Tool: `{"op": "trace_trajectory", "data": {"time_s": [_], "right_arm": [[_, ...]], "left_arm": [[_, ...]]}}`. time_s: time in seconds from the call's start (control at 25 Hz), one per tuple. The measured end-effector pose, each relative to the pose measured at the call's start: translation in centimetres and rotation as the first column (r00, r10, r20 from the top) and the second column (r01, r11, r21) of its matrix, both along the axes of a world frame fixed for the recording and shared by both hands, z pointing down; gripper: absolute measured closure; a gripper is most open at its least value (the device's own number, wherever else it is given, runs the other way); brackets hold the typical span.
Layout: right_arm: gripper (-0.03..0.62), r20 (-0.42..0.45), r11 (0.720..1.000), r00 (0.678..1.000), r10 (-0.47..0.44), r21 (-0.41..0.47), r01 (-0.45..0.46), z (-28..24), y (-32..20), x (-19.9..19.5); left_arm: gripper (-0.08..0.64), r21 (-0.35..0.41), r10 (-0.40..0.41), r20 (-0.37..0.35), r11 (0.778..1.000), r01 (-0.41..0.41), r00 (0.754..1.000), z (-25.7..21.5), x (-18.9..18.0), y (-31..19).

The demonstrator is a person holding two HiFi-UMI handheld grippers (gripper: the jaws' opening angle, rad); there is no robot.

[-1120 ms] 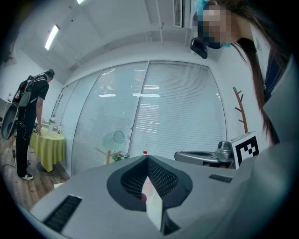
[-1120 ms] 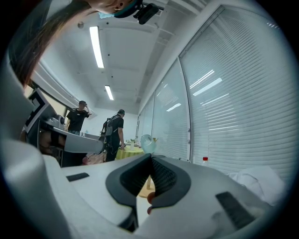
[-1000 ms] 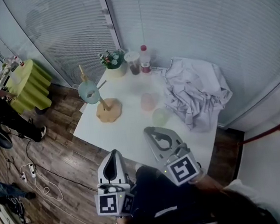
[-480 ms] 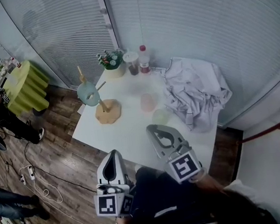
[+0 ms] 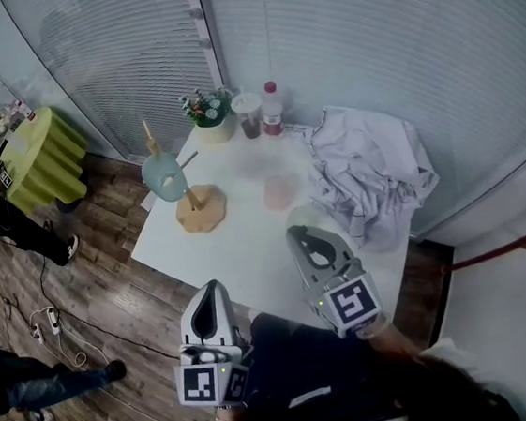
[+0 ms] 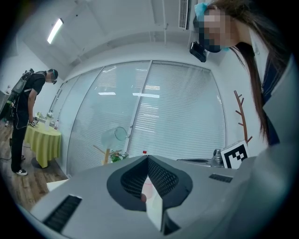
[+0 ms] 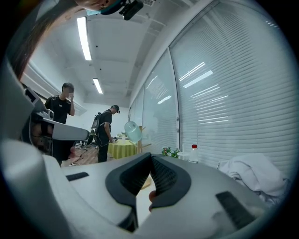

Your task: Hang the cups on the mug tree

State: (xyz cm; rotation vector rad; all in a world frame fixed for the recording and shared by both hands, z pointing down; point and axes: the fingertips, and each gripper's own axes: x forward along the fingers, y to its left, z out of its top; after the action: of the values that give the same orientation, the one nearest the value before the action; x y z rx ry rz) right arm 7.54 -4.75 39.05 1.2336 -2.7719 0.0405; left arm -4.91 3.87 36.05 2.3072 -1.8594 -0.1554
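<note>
A wooden mug tree stands at the left of the white table, with a light blue cup hung on one of its pegs. A pink cup sits mid-table. A pale green cup sits just beyond the tip of my right gripper, which is shut and holds nothing. My left gripper hovers shut and empty at the table's near edge. The left gripper view shows the blue cup on the tree, far ahead. In the right gripper view the blue cup appears above the shut jaws.
A crumpled white cloth covers the table's right side. A flower pot, a lidded drink cup and a red-capped bottle line the far edge by the blinds. A yellow-draped table and people stand on the left floor.
My right gripper has moved right and slightly forward over the table, closer to the green cup. The left gripper has stayed put. People on the floor at left have shifted.
</note>
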Motion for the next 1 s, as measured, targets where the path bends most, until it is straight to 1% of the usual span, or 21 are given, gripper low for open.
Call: {"op": "trace_trajectory", "data": {"time_s": [0.12,0.2,0.36,0.48,0.64,0.72,0.84,0.92,0.96,1.0], "right_arm": [[0.592,-0.012,1.000,1.000,0.009,-0.015,-0.009,0.7,-0.7,0.4],[0.592,-0.020,1.000,1.000,0.012,-0.023,-0.013,1.3,-1.1,0.8],[0.584,-0.012,0.998,0.999,0.036,-0.052,-0.037,2.4,-2.1,1.7],[0.581,-0.038,0.996,0.998,0.042,-0.072,-0.045,3.2,-2.9,2.6],[0.581,-0.054,0.995,0.997,0.054,-0.084,-0.058,4.3,-3.7,3.5],[0.581,-0.055,0.994,0.997,0.057,-0.090,-0.061,4.8,-4.1,3.8],[0.580,-0.060,0.993,0.997,0.055,-0.099,-0.061,5.4,-4.6,4.0],[0.579,-0.063,0.993,0.997,0.051,-0.106,-0.058,5.9,-4.9,4.1],[0.552,-0.063,0.992,0.997,0.048,-0.112,-0.055,6.2,-5.0,4.2],[0.551,-0.065,0.992,0.997,0.045,-0.117,-0.053,6.5,-5.1,4.2]], "left_arm": [[0.563,0.029,0.007,-0.028,1.000,-0.006,1.000,-0.5,0.3,-0.7],[0.563,0.031,0.010,-0.034,0.999,-0.009,0.999,-0.5,0.5,-1.0],[0.563,0.011,0.014,-0.012,1.000,-0.014,1.000,-0.1,0.8,-1.5],[0.563,0.005,0.012,-0.011,1.000,-0.012,1.000,0.1,1.0,-1.8],[0.563,-0.016,0.011,-0.002,1.000,-0.011,1.000,0.6,1.3,-2.0],[0.563,-0.011,0.010,0.002,1.000,-0.010,1.000,0.7,1.5,-2.1],[0.563,0.006,0.009,-0.009,1.000,-0.009,1.000,0.4,1.9,-2.5],[0.563,-0.024,0.008,0.009,1.000,-0.008,1.000,1.1,1.9,-2.3],[0.563,-0.042,0.006,0.013,0.999,-0.006,1.000,1.4,2.0,-2.2],[0.563,-0.050,0.004,0.013,0.999,-0.004,1.000,1.5,2.0,-2.2]]}}
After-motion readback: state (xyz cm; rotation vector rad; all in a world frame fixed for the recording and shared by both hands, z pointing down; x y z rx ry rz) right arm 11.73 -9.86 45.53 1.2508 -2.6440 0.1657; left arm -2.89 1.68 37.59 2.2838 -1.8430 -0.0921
